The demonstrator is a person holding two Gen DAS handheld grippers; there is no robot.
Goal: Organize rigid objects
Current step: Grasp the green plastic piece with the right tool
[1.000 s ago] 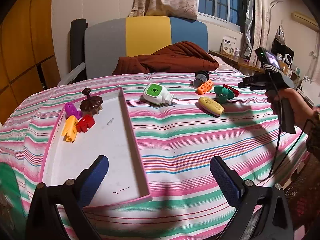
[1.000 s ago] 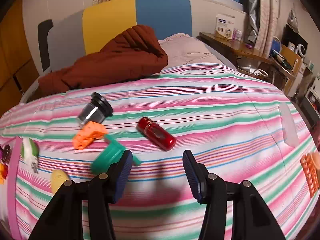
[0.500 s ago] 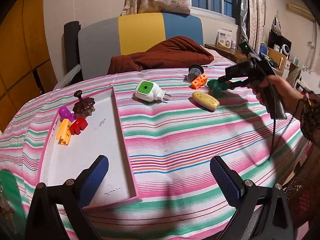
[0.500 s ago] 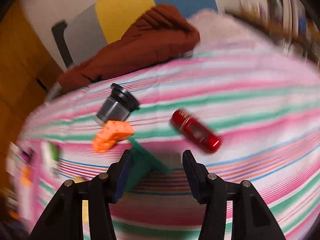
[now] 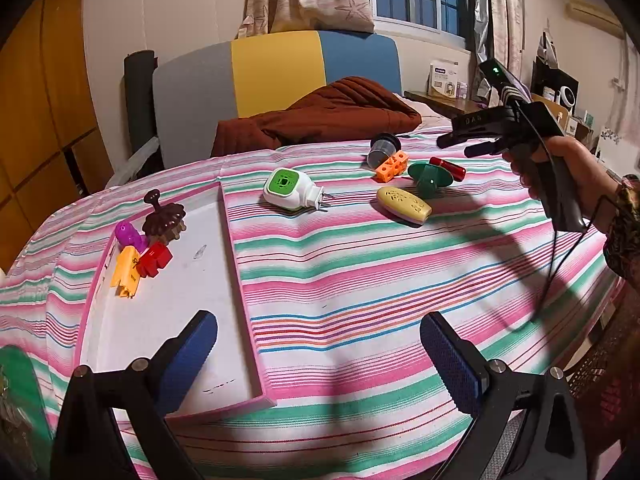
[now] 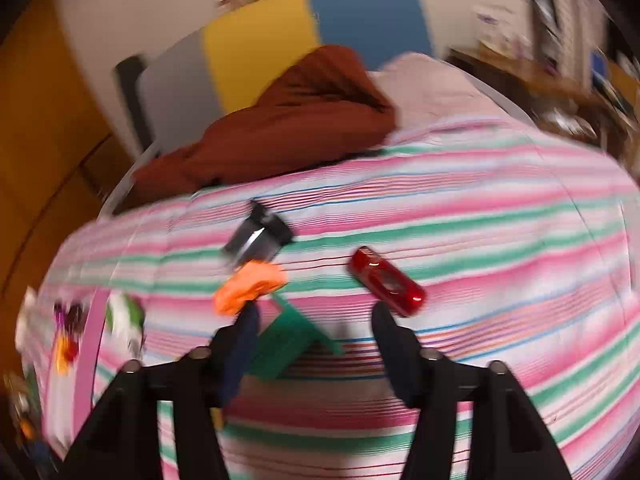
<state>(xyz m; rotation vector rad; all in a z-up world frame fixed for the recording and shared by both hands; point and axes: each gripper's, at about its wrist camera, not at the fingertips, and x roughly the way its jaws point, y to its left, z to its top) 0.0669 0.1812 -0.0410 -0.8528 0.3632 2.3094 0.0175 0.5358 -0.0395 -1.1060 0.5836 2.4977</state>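
A pink-rimmed white tray (image 5: 168, 320) lies at the left and holds a brown piece (image 5: 164, 218), a purple toy (image 5: 130, 234), a yellow block (image 5: 127, 270) and a red block (image 5: 155, 259). My left gripper (image 5: 320, 352) hangs open over the tray's near corner, nothing between its fingers. A hand holds my right gripper (image 5: 458, 144) above the far cluster. In the blurred right wrist view the right gripper (image 6: 318, 338) has its jaws opening, with the green piece (image 6: 288, 340) between them, close to the left finger (image 6: 244, 344). The red cylinder (image 6: 386, 282) lies just beyond the right finger.
On the striped cloth (image 5: 360, 280) lie a green-and-white plug-in device (image 5: 292, 190), a yellow oval case (image 5: 404, 205), an orange block (image 5: 392, 166) and a grey cup (image 5: 382, 148). A brown blanket (image 5: 320, 120) is bunched behind. A desk with boxes stands far right.
The right gripper swung left, so the green piece went from outside its left finger to between the fingers, and its jaws have widened. The left gripper barely moved.
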